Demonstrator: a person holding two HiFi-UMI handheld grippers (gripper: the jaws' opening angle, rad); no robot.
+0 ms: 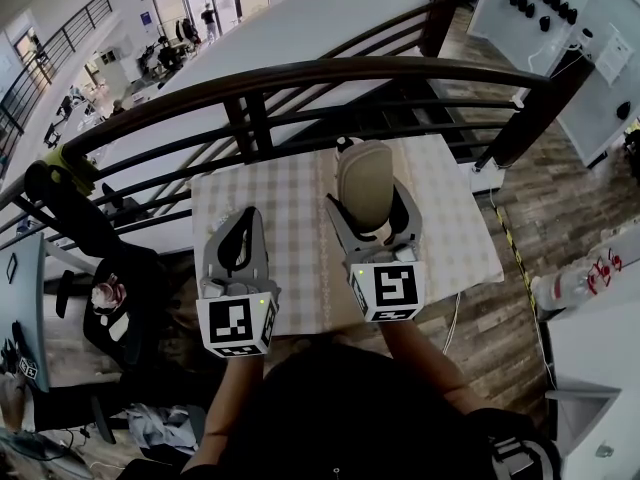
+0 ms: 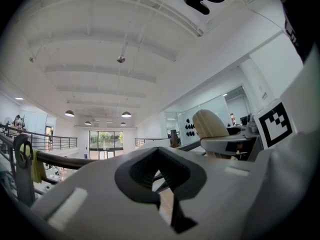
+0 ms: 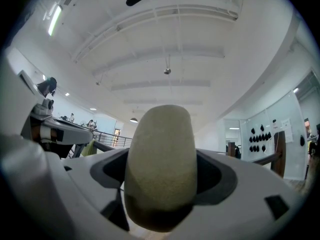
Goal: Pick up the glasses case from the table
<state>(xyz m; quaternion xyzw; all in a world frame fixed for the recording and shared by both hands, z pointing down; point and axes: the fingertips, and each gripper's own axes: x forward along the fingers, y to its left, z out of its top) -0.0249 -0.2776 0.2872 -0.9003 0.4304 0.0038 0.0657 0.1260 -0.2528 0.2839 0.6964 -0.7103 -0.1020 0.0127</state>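
Right hand-held gripper [image 1: 368,208], nearest the head camera, clamps the beige glasses case [image 1: 362,173] upright at its twelve o'clock, apparently lifted clear of the checked surface [image 1: 300,198], while the unneeded left hand-held gripper [image 1: 243,230] waits at nine o'clock, jaws together, empty.

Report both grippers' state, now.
Left gripper: jaws shut, nothing between them.
Right gripper: jaws shut on the glasses case.
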